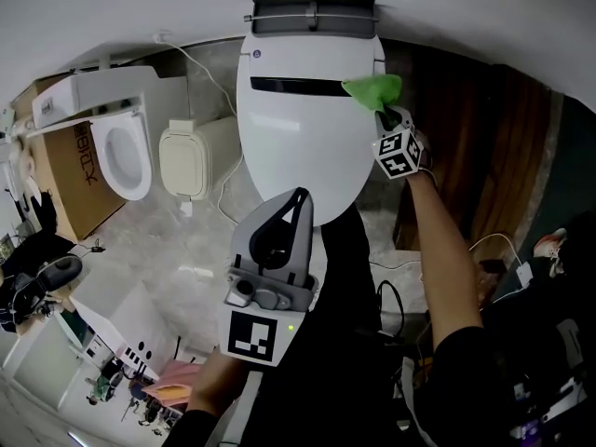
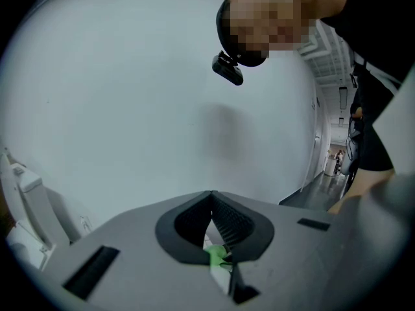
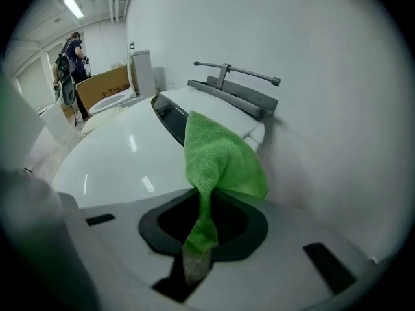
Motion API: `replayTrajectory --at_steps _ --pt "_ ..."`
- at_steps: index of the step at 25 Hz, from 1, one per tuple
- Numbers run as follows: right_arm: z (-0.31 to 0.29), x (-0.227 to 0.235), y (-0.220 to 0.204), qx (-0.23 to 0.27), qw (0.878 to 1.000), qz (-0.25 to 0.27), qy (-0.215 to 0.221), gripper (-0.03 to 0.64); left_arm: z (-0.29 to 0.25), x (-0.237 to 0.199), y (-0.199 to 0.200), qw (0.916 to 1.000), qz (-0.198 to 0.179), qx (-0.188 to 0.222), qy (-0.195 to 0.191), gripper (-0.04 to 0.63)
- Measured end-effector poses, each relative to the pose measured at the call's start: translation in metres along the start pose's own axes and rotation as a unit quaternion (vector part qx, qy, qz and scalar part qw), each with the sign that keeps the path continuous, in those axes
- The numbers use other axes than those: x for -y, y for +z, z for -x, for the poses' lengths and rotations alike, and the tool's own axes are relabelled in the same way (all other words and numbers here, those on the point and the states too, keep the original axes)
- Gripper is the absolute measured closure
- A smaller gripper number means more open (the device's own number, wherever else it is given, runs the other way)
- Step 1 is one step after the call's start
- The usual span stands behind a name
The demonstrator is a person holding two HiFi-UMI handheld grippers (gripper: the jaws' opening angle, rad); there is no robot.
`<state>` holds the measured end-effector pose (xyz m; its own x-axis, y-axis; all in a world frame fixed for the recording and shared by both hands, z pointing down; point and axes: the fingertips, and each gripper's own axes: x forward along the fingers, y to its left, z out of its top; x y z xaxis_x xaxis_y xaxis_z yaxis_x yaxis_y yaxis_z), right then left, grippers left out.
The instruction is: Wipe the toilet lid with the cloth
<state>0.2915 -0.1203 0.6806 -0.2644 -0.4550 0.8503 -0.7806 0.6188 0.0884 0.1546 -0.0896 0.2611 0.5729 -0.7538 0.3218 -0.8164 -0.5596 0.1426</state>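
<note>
The white toilet lid (image 1: 293,128) is closed, with a dark slot near its back. A green cloth (image 1: 372,89) lies against the lid's back right part, pinched in my right gripper (image 1: 384,113), which is shut on it. In the right gripper view the green cloth (image 3: 217,161) rises out of the jaws and drapes toward the toilet lid (image 3: 123,161). My left gripper (image 1: 296,196) is held up near the lid's front edge, jaws shut with nothing held. The left gripper view shows the left gripper (image 2: 212,196) pointing up at a plain white wall.
A second toilet (image 1: 121,147) on a cardboard box (image 1: 70,170) stands at the left, with a cream seat unit (image 1: 186,161) beside it. Cables (image 1: 219,198) trail on the marble floor. A dark wood panel (image 1: 484,147) is at the right. A grey bracket (image 3: 237,86) sits behind the lid.
</note>
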Motion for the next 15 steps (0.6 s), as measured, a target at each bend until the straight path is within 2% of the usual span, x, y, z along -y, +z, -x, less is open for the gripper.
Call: replayTrajectory --at_steps 4,10,15 --pt "0.000 -0.004 0.000 0.005 1.000 0.026 -0.006 0.551 0.003 -0.001 -0.005 1.0000 0.004 -0.001 -0.001 0.595" --pt "-0.001 -0.021 -0.006 -0.018 0.993 0.113 0.007 0.551 0.006 0.001 -0.012 1.0000 0.002 -0.002 -0.007 0.595" --pt "0.000 -0.034 -0.010 -0.033 0.987 0.156 0.011 0.552 0.014 -0.001 -0.015 0.9999 0.007 0.002 -0.007 0.595"
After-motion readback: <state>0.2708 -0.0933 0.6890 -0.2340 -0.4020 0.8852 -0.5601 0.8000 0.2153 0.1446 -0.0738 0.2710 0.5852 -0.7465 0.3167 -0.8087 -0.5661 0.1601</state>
